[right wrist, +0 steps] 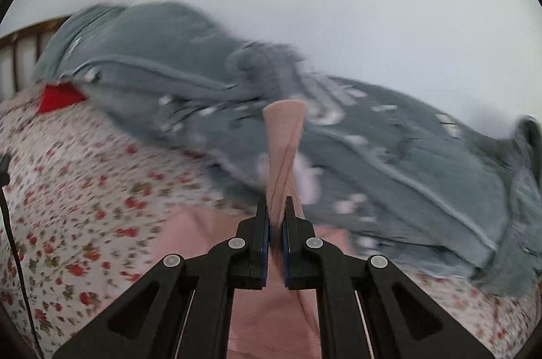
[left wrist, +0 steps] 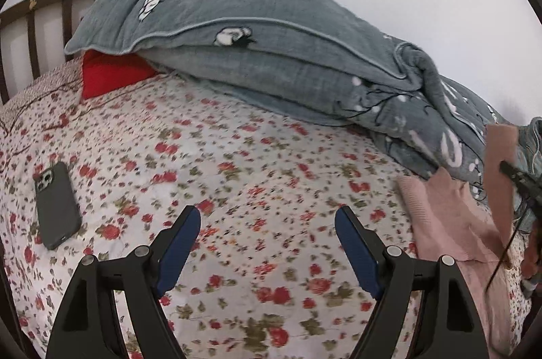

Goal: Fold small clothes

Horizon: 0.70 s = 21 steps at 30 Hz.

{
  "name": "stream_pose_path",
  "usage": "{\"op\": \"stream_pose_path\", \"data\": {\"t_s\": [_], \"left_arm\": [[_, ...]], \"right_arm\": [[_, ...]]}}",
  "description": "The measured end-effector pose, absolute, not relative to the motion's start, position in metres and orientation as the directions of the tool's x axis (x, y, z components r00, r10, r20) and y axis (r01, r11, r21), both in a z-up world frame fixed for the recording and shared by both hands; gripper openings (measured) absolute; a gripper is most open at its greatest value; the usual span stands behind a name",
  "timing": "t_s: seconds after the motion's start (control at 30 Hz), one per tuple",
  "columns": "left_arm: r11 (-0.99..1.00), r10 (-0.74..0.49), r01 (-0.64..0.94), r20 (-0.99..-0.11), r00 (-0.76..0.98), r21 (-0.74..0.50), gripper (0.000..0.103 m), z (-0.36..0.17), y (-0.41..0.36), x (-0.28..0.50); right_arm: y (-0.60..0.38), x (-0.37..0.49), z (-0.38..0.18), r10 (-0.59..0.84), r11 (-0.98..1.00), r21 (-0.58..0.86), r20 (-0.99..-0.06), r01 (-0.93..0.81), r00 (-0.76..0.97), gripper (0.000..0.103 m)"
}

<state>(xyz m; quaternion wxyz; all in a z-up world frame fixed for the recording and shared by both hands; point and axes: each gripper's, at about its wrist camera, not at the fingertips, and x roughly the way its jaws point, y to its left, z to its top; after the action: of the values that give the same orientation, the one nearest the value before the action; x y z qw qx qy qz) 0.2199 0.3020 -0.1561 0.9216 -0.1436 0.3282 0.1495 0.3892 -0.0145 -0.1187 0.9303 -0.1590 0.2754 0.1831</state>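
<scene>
A small pink knitted garment (left wrist: 450, 223) lies at the right side of the flowered bed sheet (left wrist: 237, 162). In the right wrist view my right gripper (right wrist: 275, 206) is shut on a twisted strip of that pink garment (right wrist: 284, 152), which sticks up above its fingertips; more pink cloth (right wrist: 271, 318) hangs below the jaws. The right gripper (left wrist: 515, 176) also shows at the far right edge of the left wrist view, holding the cloth up. My left gripper (left wrist: 267, 218) hovers open over bare sheet, left of the garment, with nothing between its blue pads (left wrist: 179, 243).
A dark phone (left wrist: 56, 206) lies face down on the sheet at the left. A bunched grey-blue quilt (left wrist: 271, 64) fills the back of the bed against a white wall, with a red pillow (left wrist: 108, 74) under its left end. A wooden headboard (left wrist: 30, 30) stands at far left.
</scene>
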Motion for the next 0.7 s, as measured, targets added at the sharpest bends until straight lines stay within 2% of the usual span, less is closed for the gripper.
{"op": "stream_pose_path", "data": {"t_s": [0.23,0.3,0.33,0.4,0.5,0.7], "left_arm": [[0.927,0.175,-0.349,-0.668,0.723,-0.136,0.081,-0.165,0.293,0.223],[0.93,0.165,-0.34,-0.671,0.723,-0.137,0.081,-0.164,0.288,0.226],[0.932,0.162,-0.336,-0.671,0.723,-0.137,0.081,-0.162,0.285,0.227],[0.936,0.157,-0.326,-0.671,0.724,-0.132,0.081,-0.158,0.278,0.229],[0.946,0.144,-0.3,-0.669,0.73,-0.124,0.081,-0.149,0.261,0.229],[0.967,0.089,-0.227,-0.675,0.732,-0.119,0.081,-0.135,0.221,0.218]], "right_arm": [[0.025,0.386,-0.2,0.276,0.818,-0.148,-0.748,-0.557,0.604,0.006],[0.024,0.387,-0.214,0.288,0.802,-0.12,-0.781,-0.585,0.555,0.01],[0.023,0.385,-0.219,0.298,0.792,-0.102,-0.796,-0.602,0.527,0.013],[0.02,0.38,-0.219,0.294,0.794,-0.097,-0.803,-0.601,0.519,0.035],[-0.003,0.364,-0.197,0.344,0.815,-0.034,-0.776,-0.579,0.529,0.053],[-0.084,0.311,-0.149,0.339,0.88,0.034,-0.744,-0.473,0.576,0.06]]}}
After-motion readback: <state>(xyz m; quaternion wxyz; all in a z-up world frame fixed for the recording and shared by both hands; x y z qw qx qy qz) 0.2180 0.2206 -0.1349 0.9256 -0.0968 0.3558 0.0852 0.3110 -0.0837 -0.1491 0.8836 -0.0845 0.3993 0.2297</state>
